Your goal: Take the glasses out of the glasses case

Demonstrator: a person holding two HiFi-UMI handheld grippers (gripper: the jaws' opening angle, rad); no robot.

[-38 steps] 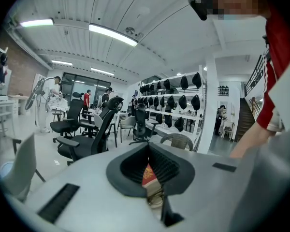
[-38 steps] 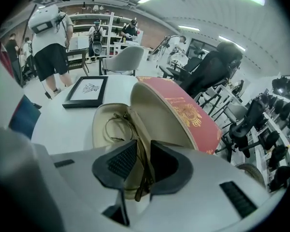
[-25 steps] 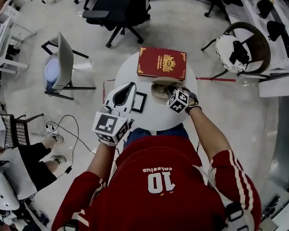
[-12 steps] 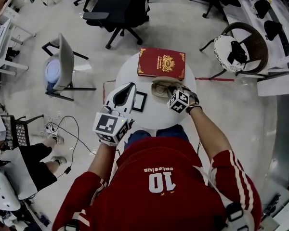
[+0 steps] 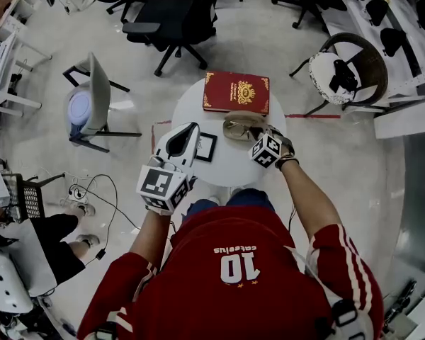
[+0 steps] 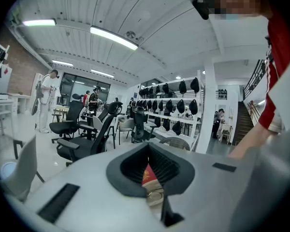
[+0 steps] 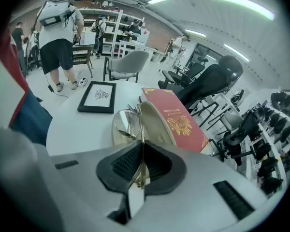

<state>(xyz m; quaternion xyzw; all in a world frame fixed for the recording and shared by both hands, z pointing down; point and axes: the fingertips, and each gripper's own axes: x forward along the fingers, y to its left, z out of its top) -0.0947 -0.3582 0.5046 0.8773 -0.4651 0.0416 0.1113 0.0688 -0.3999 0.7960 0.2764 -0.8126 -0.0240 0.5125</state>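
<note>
In the head view, the thin gold-framed glasses lie over the pale beige open glasses case on the round white tabletop, just at 6 o'clock of the red hardcover book with a gold crest. Their long axis runs 9 to 3 o'clock. The right claw meets their 3 o'clock end and is far the nearer, while the left claw hangs well apart at 9 o'clock. In the left gripper view, the left claw is pinched together on nothing, with the book showing beyond it. In the right gripper view, the right claw is clamped on the glasses' thin temple, which runs toward 12 o'clock. The lens sits at 11 o'clock and the case just beside it at 1 o'clock, so the way out is likely up and back toward 6 o'clock.
</note>
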